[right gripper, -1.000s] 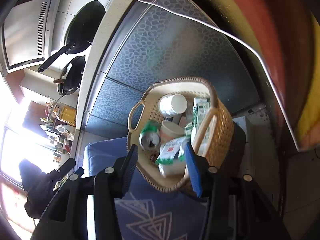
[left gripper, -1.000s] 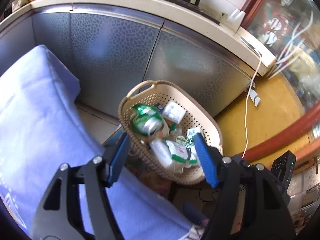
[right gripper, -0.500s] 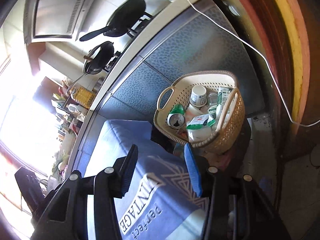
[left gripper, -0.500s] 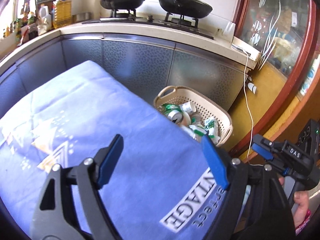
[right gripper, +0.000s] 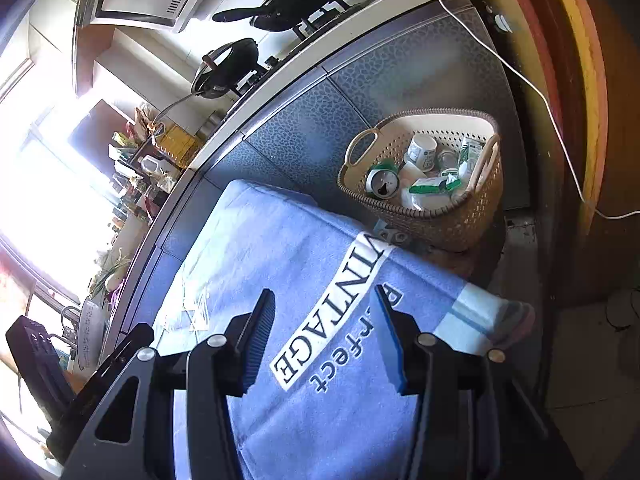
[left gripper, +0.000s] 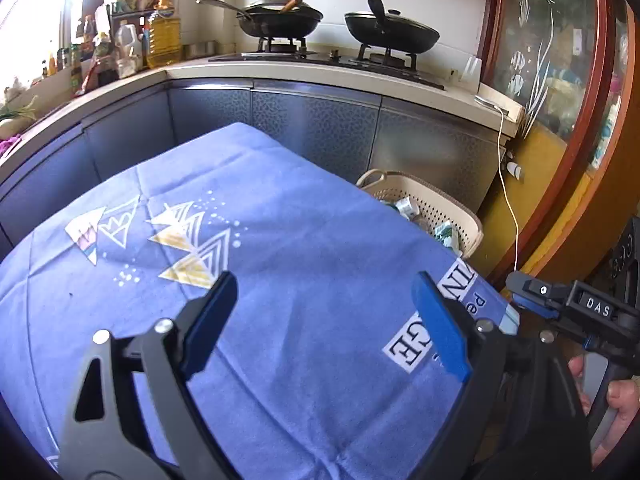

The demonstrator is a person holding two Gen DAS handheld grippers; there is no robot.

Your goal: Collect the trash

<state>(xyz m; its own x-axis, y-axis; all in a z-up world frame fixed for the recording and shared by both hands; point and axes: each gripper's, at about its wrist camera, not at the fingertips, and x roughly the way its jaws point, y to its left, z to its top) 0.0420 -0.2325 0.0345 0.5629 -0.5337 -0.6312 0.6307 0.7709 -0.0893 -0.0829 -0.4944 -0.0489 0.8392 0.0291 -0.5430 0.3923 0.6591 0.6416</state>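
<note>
A home kitchen: pans (left gripper: 280, 16) on a gas hob (left gripper: 332, 60), oil bottle (left gripper: 162, 38).

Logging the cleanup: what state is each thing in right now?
Basket: holding trash, beside the table.
Green can: in the basket, opened.
Blue cloth: spread flat, bare.
Left tool: jaws opening, empty.
Right tool: open, empty.
Right-hand pan: lidded, on the stove.

Daylight floods in from the window (right gripper: 52, 184) on the left, blown out to white glare; both views sharp, edges bent and dark.
</note>
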